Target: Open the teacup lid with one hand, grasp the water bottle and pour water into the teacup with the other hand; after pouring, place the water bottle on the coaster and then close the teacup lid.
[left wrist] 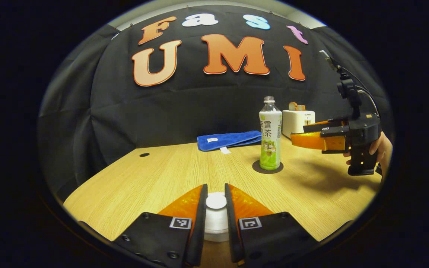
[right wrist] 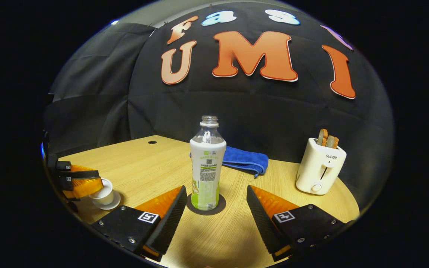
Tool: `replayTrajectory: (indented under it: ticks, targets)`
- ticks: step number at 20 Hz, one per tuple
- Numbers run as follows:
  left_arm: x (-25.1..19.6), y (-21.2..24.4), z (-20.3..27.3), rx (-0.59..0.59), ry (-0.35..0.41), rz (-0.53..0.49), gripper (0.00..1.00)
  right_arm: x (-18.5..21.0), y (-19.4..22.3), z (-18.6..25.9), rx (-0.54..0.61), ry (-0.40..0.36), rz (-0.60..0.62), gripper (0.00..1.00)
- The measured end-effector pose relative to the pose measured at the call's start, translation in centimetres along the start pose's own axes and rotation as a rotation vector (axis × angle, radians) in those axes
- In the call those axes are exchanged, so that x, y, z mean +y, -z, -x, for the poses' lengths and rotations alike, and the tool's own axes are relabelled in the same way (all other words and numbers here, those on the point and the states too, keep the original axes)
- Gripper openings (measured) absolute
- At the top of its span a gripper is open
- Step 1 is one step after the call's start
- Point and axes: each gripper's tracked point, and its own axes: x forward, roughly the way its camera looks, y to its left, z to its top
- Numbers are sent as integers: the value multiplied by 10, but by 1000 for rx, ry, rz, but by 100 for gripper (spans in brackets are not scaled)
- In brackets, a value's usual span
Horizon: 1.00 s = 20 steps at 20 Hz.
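Observation:
A white teacup (left wrist: 216, 223) sits at the near table edge, its lid (left wrist: 216, 201) still on top. My left gripper (left wrist: 215, 190) is shut on the lid's knob, a finger pressing each side. In the right gripper view the same gripper (right wrist: 82, 182) covers the top of the teacup (right wrist: 102, 194), which rests on a saucer (right wrist: 113, 204). The uncapped water bottle (left wrist: 270, 137) stands upright on the dark round coaster (left wrist: 259, 168). My right gripper (right wrist: 216, 189) is open, its fingers spread wide just short of the bottle (right wrist: 207, 167) and coaster (right wrist: 220, 206). It hovers right of the bottle as the right gripper (left wrist: 296, 139).
A white toaster (right wrist: 318, 167) with bread slices stands at the back right, also seen as the toaster (left wrist: 296, 121). A folded blue cloth (left wrist: 229, 139) lies behind the bottle. A hand (left wrist: 380, 147) holds the right gripper. The wooden table (left wrist: 143, 178) has a small hole (left wrist: 144, 154).

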Motion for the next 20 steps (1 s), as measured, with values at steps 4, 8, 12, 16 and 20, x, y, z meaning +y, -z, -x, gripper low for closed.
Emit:
replayTrajectory:
  ticks: [4,8,12,16,20]
  targets:
    - [20,-37,14,-99,-71,0,81,14,-30,24,-86,1,-10,96]
    - [40,-90,24,-177,-89,30,95,20,-63,56,-139,39,-19,96]
    - [54,-138,33,-245,-103,49,96,15,-97,90,-200,92,-5,96]
    - [68,-181,47,-304,-130,72,94,15,-121,109,-259,185,69,96]
    - [74,-207,57,-341,-147,88,97,21,-146,119,-312,213,46,96]
